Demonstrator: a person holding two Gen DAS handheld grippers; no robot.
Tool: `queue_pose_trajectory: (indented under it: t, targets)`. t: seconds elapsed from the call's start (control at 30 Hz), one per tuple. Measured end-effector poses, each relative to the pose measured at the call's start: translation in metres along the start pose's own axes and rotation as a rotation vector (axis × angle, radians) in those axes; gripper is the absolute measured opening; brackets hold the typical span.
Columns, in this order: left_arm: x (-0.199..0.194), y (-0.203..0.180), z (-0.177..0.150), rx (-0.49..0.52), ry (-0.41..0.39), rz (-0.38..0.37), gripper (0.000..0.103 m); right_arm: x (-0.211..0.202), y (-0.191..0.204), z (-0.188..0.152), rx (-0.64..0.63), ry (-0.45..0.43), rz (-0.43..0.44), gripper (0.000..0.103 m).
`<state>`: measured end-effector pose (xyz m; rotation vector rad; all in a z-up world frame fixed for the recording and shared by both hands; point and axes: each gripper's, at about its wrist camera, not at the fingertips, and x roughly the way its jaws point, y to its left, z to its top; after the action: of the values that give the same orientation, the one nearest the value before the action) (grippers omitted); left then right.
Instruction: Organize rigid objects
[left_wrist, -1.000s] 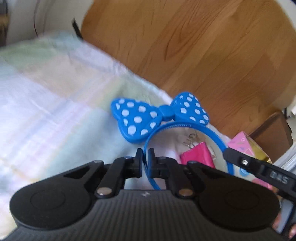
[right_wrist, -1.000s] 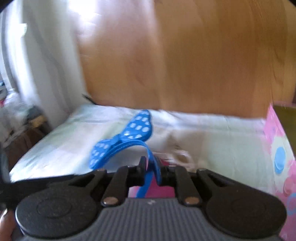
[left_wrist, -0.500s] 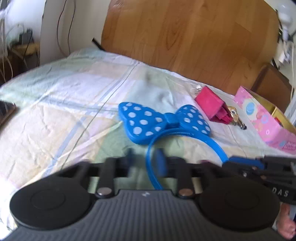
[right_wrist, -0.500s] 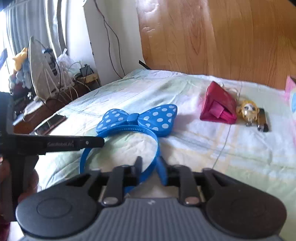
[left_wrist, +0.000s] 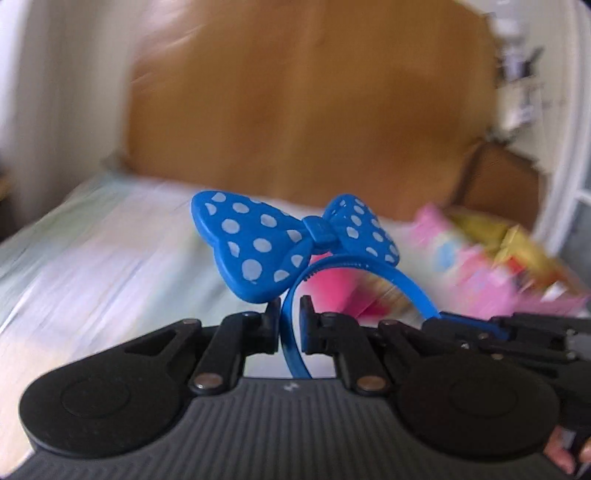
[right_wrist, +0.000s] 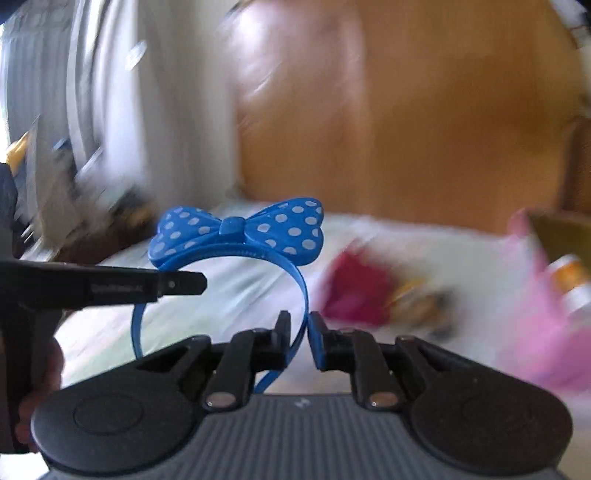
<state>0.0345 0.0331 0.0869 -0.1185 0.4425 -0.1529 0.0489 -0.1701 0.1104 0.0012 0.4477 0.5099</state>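
The blue headband (left_wrist: 291, 332) with the white-dotted bow (left_wrist: 291, 243) is lifted above the bed (left_wrist: 92, 251), held from two sides. The left gripper (left_wrist: 290, 325) is closed on one leg of the band: the thin blue strip passes between its two black fingers, and they press on it from both sides. Its jaws have just been closing, with the band between them. The right gripper (right_wrist: 297, 339) is closed on the other leg of the same band, which also runs between its fingers; its jaws too have just been closing on it.

In the left wrist view the bow stands just above the left gripper, tilted a little, and the band curves from it to the right, where its end disappears into the black fingers of the right gripper (left_wrist: 476, 332). In the right wrist view the bow (right_wrist: 236, 230) is upright and the arch (right_wrist: 221, 280) opens downward, with the left gripper (right_wrist: 184, 284) coming in from the left side as a long black bar that crosses in front of the band. A part of a hand (right_wrist: 40, 387) is visible under that bar.

Behind the headband there is a wooden headboard (left_wrist: 314, 110). On the bed, to the right, lies a dark pink thing (right_wrist: 354, 295), too blurred to name, and further right a pink box (left_wrist: 487, 266) with yellow inside. The whole background is smeared by motion, so small things beside the box I cannot tell.
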Motion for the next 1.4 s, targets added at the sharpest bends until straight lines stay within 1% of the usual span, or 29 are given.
queue_pose_trajectory:
  t: [0.1,0.17,0.27,0.33,0.4,0.47,0.53,0.57,0.6,0.63,0.67,0.7,0.73,0.8,0.87,0.93,1.07,1.17,1.2,1.3,1.4]
  targets:
    - [0.044,-0.057,0.046,0.052,-0.006,-0.124,0.012,-0.020,-0.059,0.022,0.027,-0.078,-0.125,0.012]
    - [0.083,-0.099,0.067,0.065,0.014,-0.204,0.012,-0.032,-0.104,0.033,0.039,-0.098,-0.226,0.012]
    - [0.148,-0.163,0.087,0.068,0.087,-0.289,0.013,-0.039,-0.167,0.040,0.095,-0.063,-0.333,0.012]
    - [0.190,-0.199,0.094,0.059,0.137,-0.317,0.013,-0.037,-0.207,0.042,0.139,-0.017,-0.384,0.012]
    - [0.224,-0.232,0.094,0.107,0.169,-0.306,0.013,-0.032,-0.246,0.043,0.189,0.042,-0.405,0.012]
    - [0.246,-0.263,0.088,0.186,0.183,-0.269,0.013,-0.023,-0.276,0.044,0.221,0.100,-0.425,0.012]
    - [0.263,-0.285,0.082,0.251,0.207,-0.232,0.016,-0.014,-0.294,0.045,0.233,0.140,-0.453,0.012]
    - [0.269,-0.291,0.079,0.266,0.217,-0.215,0.017,-0.011,-0.303,0.044,0.235,0.153,-0.458,0.013]
    - [0.275,-0.294,0.078,0.271,0.226,-0.201,0.022,-0.009,-0.309,0.044,0.238,0.160,-0.470,0.017]
    - [0.276,-0.296,0.077,0.275,0.226,-0.184,0.037,-0.008,-0.311,0.044,0.239,0.157,-0.487,0.021]
    - [0.275,-0.299,0.077,0.283,0.215,-0.167,0.045,-0.010,-0.314,0.043,0.238,0.144,-0.491,0.036]
    - [0.269,-0.300,0.078,0.296,0.189,-0.147,0.054,-0.015,-0.314,0.041,0.238,0.115,-0.492,0.040]
    - [0.262,-0.302,0.079,0.310,0.161,-0.138,0.055,-0.022,-0.310,0.037,0.244,0.084,-0.499,0.042]
    - [0.243,-0.300,0.081,0.340,0.126,-0.147,0.055,-0.037,-0.302,0.029,0.274,0.024,-0.501,0.042]
    - [0.225,-0.295,0.083,0.330,0.092,-0.152,0.055,-0.049,-0.289,0.025,0.287,-0.028,-0.500,0.042]
    - [0.204,-0.288,0.084,0.322,0.056,-0.155,0.055,-0.062,-0.267,0.023,0.267,-0.080,-0.506,0.042]
    - [0.161,-0.269,0.081,0.334,-0.026,-0.120,0.055,-0.084,-0.222,0.019,0.244,-0.166,-0.475,0.042]
    - [0.134,-0.245,0.076,0.337,-0.058,-0.079,0.059,-0.094,-0.183,0.014,0.228,-0.209,-0.439,0.042]
    - [0.126,-0.234,0.074,0.329,-0.064,-0.063,0.063,-0.096,-0.168,0.012,0.217,-0.223,-0.425,0.042]
    - [0.099,-0.191,0.064,0.276,-0.066,-0.014,0.066,-0.094,-0.128,0.009,0.181,-0.246,-0.384,0.042]
    - [0.081,-0.145,0.048,0.209,-0.043,0.029,0.069,-0.085,-0.088,0.002,0.158,-0.239,-0.310,0.046]
